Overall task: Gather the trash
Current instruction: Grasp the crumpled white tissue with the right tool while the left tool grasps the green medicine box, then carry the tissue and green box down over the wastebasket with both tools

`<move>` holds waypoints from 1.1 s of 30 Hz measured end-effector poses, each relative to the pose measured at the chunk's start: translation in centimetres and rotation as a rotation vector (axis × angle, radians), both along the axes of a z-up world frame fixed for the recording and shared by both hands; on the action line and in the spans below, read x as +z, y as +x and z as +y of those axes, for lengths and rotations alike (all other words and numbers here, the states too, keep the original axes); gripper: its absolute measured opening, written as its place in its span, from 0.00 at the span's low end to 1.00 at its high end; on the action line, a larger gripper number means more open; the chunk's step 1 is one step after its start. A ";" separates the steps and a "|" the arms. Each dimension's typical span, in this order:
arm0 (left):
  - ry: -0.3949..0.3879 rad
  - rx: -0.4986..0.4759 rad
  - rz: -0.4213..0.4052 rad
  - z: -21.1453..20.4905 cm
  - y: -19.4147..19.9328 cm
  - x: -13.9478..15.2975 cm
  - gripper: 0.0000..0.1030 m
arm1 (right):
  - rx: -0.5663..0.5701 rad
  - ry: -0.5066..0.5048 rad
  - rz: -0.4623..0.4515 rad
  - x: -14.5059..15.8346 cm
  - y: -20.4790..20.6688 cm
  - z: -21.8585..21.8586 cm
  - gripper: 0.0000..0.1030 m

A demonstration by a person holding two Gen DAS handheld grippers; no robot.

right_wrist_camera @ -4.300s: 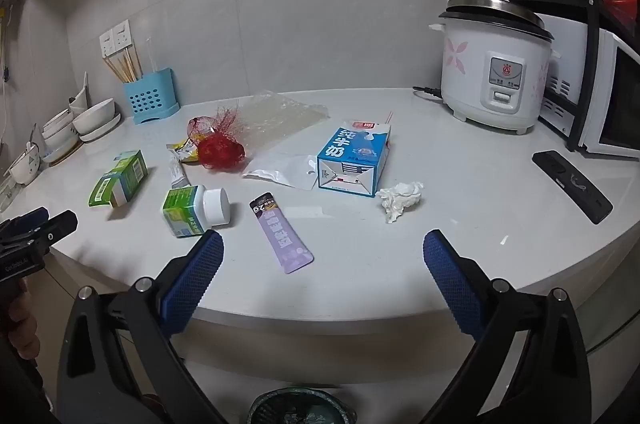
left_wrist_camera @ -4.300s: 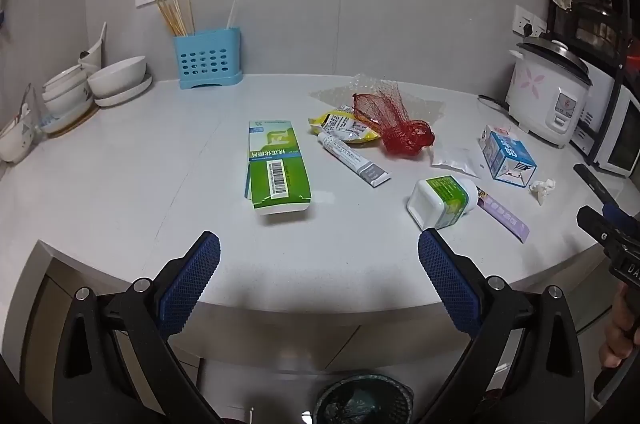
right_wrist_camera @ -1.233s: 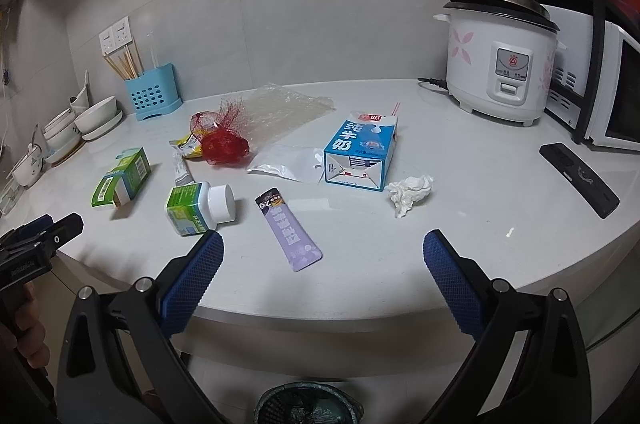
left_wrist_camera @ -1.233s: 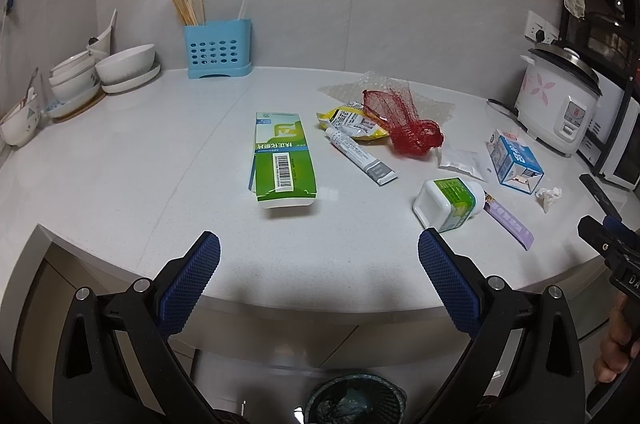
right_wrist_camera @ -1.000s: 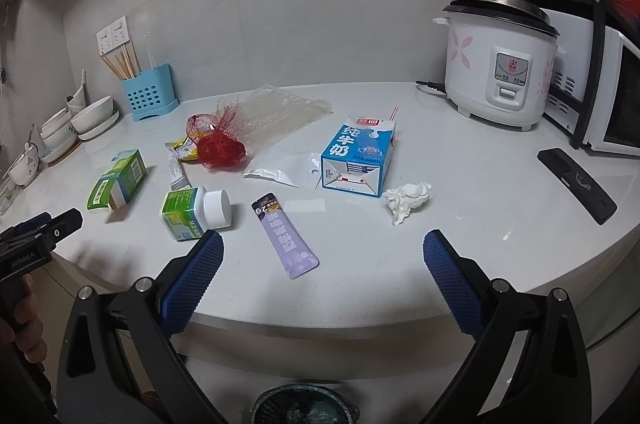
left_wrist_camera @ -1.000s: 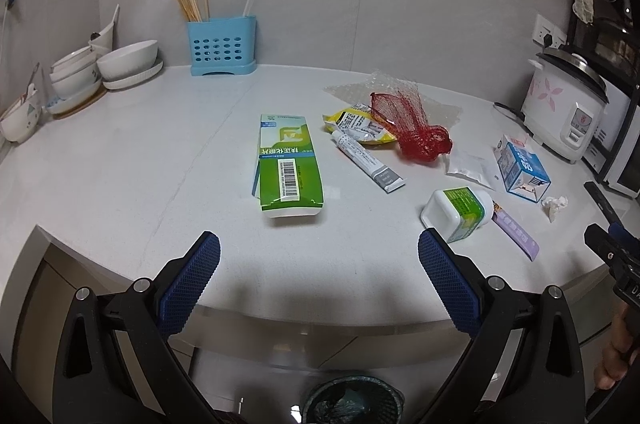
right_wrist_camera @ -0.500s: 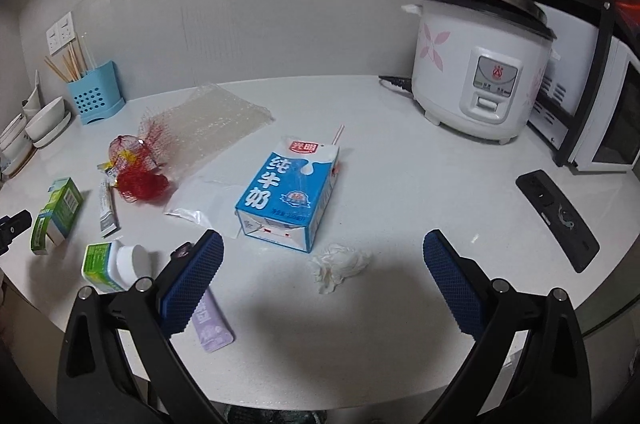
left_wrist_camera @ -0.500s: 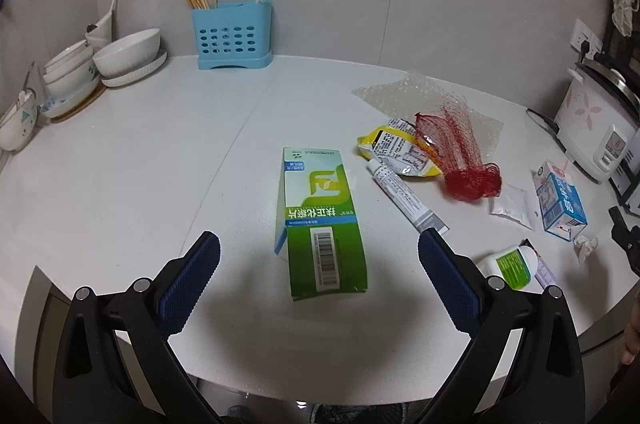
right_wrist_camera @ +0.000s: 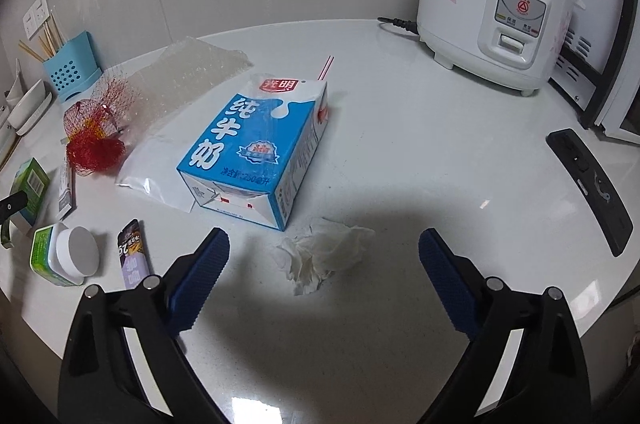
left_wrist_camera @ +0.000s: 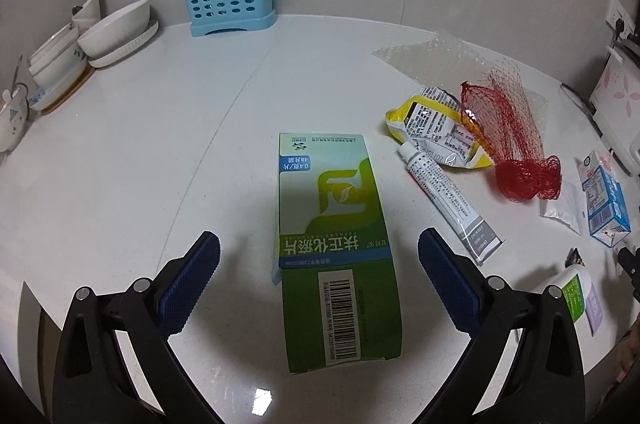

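A green medicine box (left_wrist_camera: 334, 244) lies flat on the white counter, its near end between the open fingers of my left gripper (left_wrist_camera: 319, 280). A crumpled white tissue (right_wrist_camera: 320, 254) lies between the open fingers of my right gripper (right_wrist_camera: 323, 276), just in front of a blue milk carton (right_wrist_camera: 256, 144) lying on its side. Other trash lies around: a red net bag (left_wrist_camera: 516, 144), a yellow wrapper (left_wrist_camera: 436, 126), a white tube (left_wrist_camera: 450, 200), a green-labelled bottle (right_wrist_camera: 64, 256), a purple sachet (right_wrist_camera: 134, 256) and a clear plastic bag (right_wrist_camera: 160, 160).
A blue utensil holder (left_wrist_camera: 228, 0) and stacked white bowls (left_wrist_camera: 100, 36) stand at the back left. A white rice cooker (right_wrist_camera: 496, 4) and a microwave (right_wrist_camera: 600, 52) stand at the right. A black remote (right_wrist_camera: 588, 180) lies near the right counter edge. Bubble wrap (right_wrist_camera: 192, 72) lies behind the net.
Both grippers have moved forward and down over the counter. The green box now lies between the left fingers, and the tissue between the right fingers. The bin below has left view.
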State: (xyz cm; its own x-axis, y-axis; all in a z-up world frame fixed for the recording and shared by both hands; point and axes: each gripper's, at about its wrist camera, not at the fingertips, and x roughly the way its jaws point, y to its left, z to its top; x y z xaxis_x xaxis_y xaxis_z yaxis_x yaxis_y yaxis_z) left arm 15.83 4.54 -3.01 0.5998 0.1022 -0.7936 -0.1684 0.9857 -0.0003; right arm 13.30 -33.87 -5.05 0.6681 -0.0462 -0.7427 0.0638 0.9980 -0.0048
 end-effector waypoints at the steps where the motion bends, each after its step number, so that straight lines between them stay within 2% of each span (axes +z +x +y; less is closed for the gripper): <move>1: 0.010 0.007 0.004 0.0 0.1 -0.2 0.94 | -0.001 -0.003 0.002 -0.2 0.1 0.0 0.87; 5: 0.022 0.031 0.029 0.1 0.3 -0.6 0.92 | -0.006 0.004 0.020 -0.7 0.3 -0.2 0.81; 8: 0.028 0.041 0.071 0.1 0.7 -0.7 0.83 | -0.004 0.004 0.028 -0.9 0.3 -0.3 0.77; 12: 0.006 0.054 0.078 0.3 1.3 -0.6 0.81 | -0.005 0.012 0.035 -1.0 0.5 -0.4 0.75; 14: 0.007 0.053 0.084 0.3 1.7 -0.6 0.81 | -0.003 0.010 0.037 -1.1 0.6 -0.3 0.70; 16: -0.003 0.045 0.100 0.1 1.9 -0.8 0.75 | -0.007 0.000 0.036 -1.1 0.8 -0.3 0.65; 18: -0.018 0.039 0.121 0.0 2.1 -1.1 0.59 | -0.011 -0.005 0.031 -1.0 0.8 -0.3 0.60; 21: -0.026 0.038 0.126 0.0 2.0 -1.3 0.47 | -0.009 -0.014 0.028 -0.9 0.8 -0.2 0.50; 23: -0.032 0.040 0.119 0.0 1.8 -1.3 0.46 | -0.002 -0.013 0.033 -0.8 0.8 -0.1 0.38; 28: -0.047 0.031 0.104 0.0 1.3 -1.1 0.46 | -0.002 0.001 0.032 -0.7 0.7 -0.2 0.31; 33: -0.046 0.011 0.075 -0.3 0.1 -0.4 0.46 | -0.009 0.001 0.011 -0.3 0.0 -0.3 0.29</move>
State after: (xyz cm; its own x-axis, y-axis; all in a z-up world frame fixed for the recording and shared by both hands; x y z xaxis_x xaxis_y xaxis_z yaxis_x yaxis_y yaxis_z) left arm 15.97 4.26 -3.36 0.5372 0.0707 -0.8405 -0.1800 0.9831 -0.0324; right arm 13.33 -34.14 -5.31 0.6595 -0.0512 -0.7499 0.0728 0.9973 -0.0041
